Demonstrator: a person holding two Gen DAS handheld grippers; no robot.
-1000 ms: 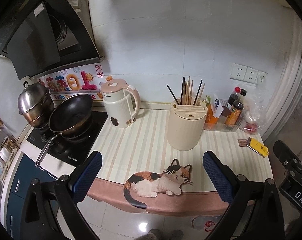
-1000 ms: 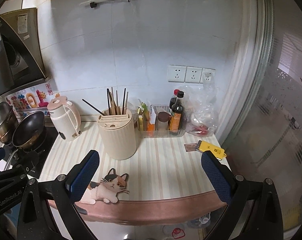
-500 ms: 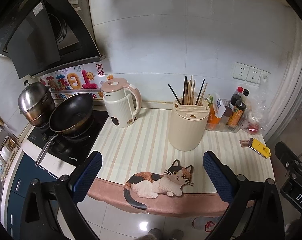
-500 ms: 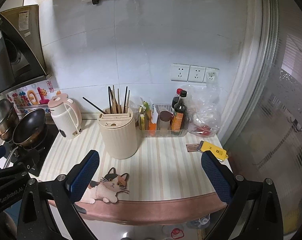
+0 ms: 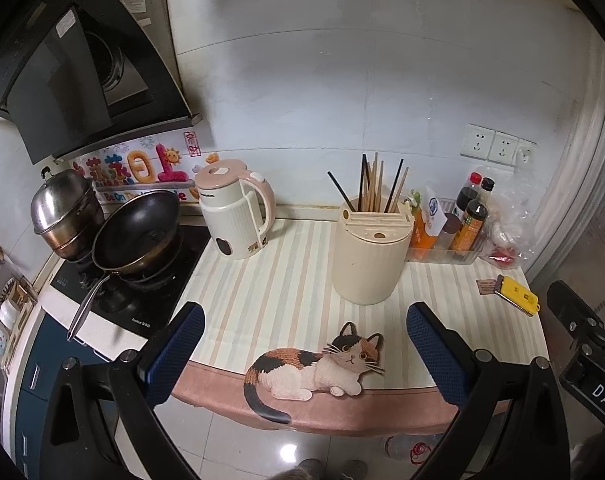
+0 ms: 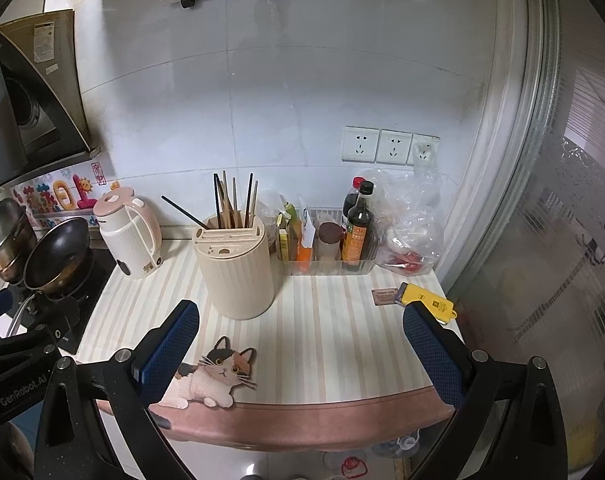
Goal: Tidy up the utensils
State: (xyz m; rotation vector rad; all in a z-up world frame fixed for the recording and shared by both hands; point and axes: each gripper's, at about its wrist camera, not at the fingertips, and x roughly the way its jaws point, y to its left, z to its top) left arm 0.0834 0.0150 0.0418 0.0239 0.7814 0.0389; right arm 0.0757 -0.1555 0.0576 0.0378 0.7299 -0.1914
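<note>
A cream ribbed utensil holder (image 5: 369, 258) stands on the striped counter mat (image 5: 274, 296), with several wooden and black chopsticks (image 5: 376, 186) upright in it and one black chopstick leaning left. It also shows in the right wrist view (image 6: 238, 270) with its chopsticks (image 6: 232, 204). My left gripper (image 5: 302, 350) is open and empty, held in front of the counter edge, short of the holder. My right gripper (image 6: 300, 354) is open and empty, in front of the counter, to the right of the holder.
A pink and white kettle (image 5: 236, 210) stands left of the holder. A wok (image 5: 136, 232) and steel pot (image 5: 64, 212) sit on the stove. A clear tray of sauce bottles (image 6: 338, 240), a plastic bag (image 6: 408, 232) and a yellow tool (image 6: 426, 302) are at the right.
Both grippers have risen slightly and stayed open; the counter sits a little lower in both views. Nothing on the counter has moved.
</note>
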